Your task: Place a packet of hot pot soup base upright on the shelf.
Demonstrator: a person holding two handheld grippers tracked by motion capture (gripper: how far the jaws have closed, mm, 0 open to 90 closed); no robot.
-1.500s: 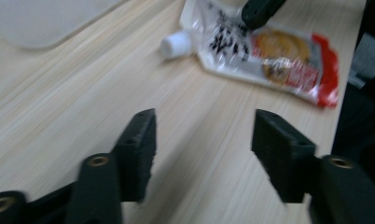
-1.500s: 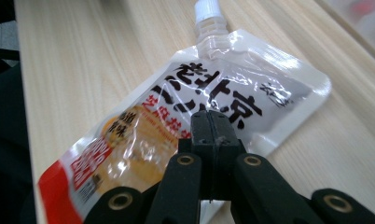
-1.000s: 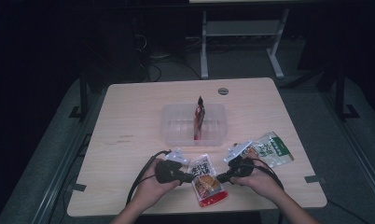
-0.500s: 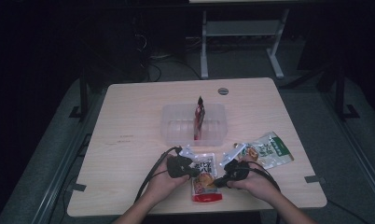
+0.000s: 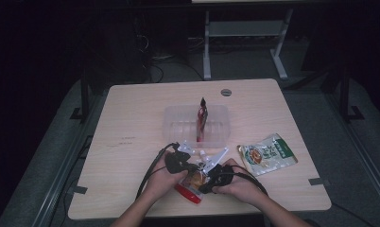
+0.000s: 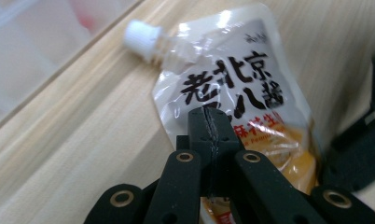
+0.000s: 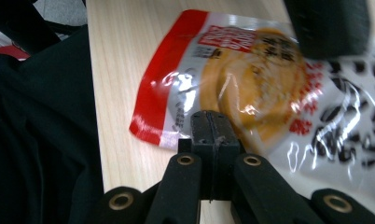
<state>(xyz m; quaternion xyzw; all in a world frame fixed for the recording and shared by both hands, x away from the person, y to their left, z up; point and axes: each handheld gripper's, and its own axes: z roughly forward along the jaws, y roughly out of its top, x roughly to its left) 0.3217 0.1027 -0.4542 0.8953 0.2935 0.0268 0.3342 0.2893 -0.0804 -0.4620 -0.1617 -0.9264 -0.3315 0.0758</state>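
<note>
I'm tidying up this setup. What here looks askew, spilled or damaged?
One oddity: a dark red packet stands on edge in the clear plastic tub rather than lying flat. The spouted white sauce pouch and green-and-white snack bag lie flat on the wooden table, nothing spilled.

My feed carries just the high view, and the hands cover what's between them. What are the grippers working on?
Observer: A spouted sauce pouch lying flat on the table; it has black Chinese lettering and a white screw cap.
Operator: Are the left gripper's jaws open?
Observer: No. In the left gripper view the left gripper has its jaws pressed together, tips over the pouch's printed face.
Operator: And the right one?
Observer: The right gripper is shut too, its tips at the pouch's edge near the red bottom band.
Operator: Is the pouch pinched?
Observer: I cannot tell; nothing shows between either pair of jaws.
</note>
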